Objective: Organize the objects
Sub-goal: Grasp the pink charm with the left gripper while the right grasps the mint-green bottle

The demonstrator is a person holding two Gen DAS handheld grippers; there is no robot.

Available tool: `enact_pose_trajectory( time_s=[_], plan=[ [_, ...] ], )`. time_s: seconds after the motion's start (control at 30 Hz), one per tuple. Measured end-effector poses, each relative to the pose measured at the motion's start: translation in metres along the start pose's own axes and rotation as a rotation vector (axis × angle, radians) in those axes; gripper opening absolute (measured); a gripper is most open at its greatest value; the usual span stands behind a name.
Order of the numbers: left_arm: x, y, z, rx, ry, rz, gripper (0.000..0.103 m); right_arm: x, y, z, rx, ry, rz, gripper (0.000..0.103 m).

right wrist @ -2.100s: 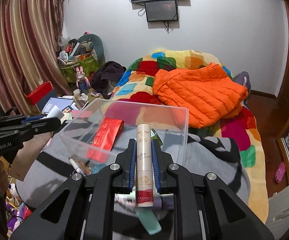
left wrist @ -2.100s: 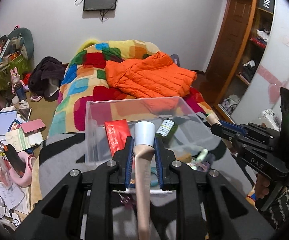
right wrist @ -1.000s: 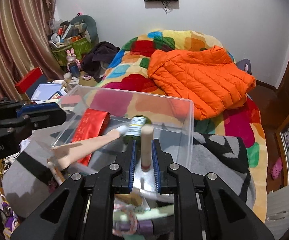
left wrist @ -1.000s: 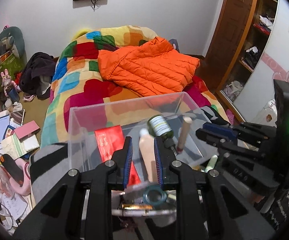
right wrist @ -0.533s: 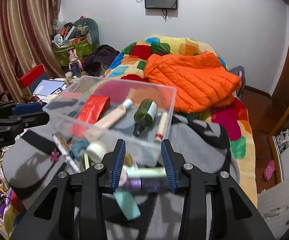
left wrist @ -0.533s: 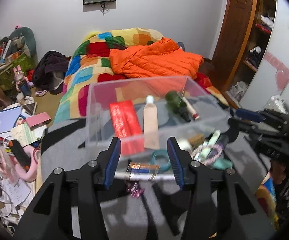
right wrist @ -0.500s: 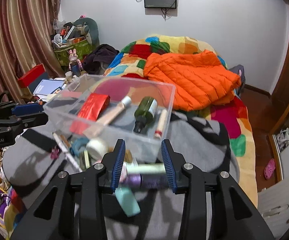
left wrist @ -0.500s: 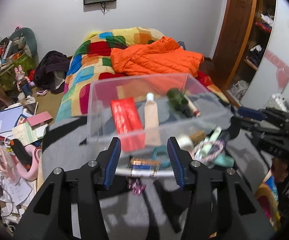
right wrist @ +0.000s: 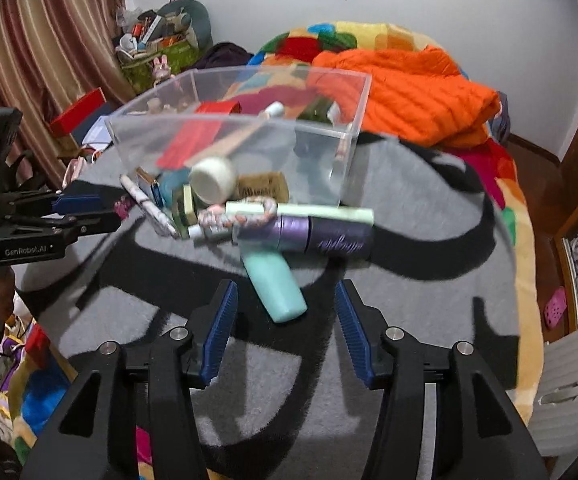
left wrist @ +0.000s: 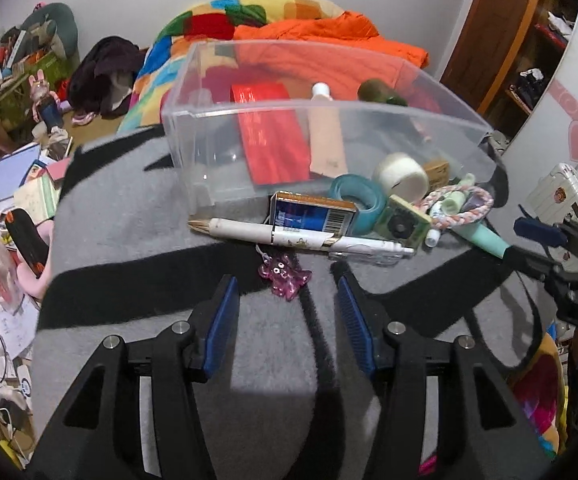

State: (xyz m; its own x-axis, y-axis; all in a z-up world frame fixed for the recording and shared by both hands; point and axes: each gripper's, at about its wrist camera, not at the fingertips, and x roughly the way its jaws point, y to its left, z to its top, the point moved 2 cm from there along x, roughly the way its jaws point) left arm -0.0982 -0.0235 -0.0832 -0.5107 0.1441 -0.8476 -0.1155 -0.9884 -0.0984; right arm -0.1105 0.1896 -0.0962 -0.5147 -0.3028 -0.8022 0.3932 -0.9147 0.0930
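Note:
A clear plastic box (left wrist: 193,120) (right wrist: 329,152) stands on a grey and black blanket and holds a red packet (left wrist: 269,140), a beige tube (left wrist: 325,136) and a green bottle (left wrist: 377,94). Loose items are piled in front of it: a blue box (left wrist: 309,216), a white pen (left wrist: 245,228), tape rolls and a purple tube (right wrist: 321,238). My left gripper (left wrist: 287,280) is open, its tips on either side of a pink charm (left wrist: 285,274). My right gripper (right wrist: 285,286) has its jaws opening around the end of a mint tube (right wrist: 277,280), not pressing on it.
Behind the box lies an orange jacket (right wrist: 409,92) on a colourful quilt. The floor at the left is cluttered with books and bags (left wrist: 17,176). A wooden door (left wrist: 497,28) and shelves stand at the right. The blanket's near part is bare.
Both grippers let go of their tubes inside the box, opened, then drew back and sank toward the pile in front of it.

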Motion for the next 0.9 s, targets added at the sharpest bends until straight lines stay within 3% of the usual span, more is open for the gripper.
enact_pose_trajectory(
  time_s=[0.1,0.3,0.53,0.9],
  plan=[
    [0.006,-0.003,0.003,0.007,-0.011,0.017,0.050,0.010,-0.002,0.000,0.009,0.013,-0.005,0.047],
    [0.008,-0.005,0.002,0.002,-0.048,0.056,0.030,0.023,0.003,0.007,0.005,0.019,0.018,0.046],
    [-0.005,0.003,-0.013,-0.031,-0.082,0.027,0.029,0.025,0.014,0.004,-0.006,0.013,0.015,0.023],
    [-0.027,-0.003,-0.038,-0.055,-0.088,-0.006,0.029,0.004,0.025,-0.019,0.017,0.005,0.040,0.023]
  ],
)
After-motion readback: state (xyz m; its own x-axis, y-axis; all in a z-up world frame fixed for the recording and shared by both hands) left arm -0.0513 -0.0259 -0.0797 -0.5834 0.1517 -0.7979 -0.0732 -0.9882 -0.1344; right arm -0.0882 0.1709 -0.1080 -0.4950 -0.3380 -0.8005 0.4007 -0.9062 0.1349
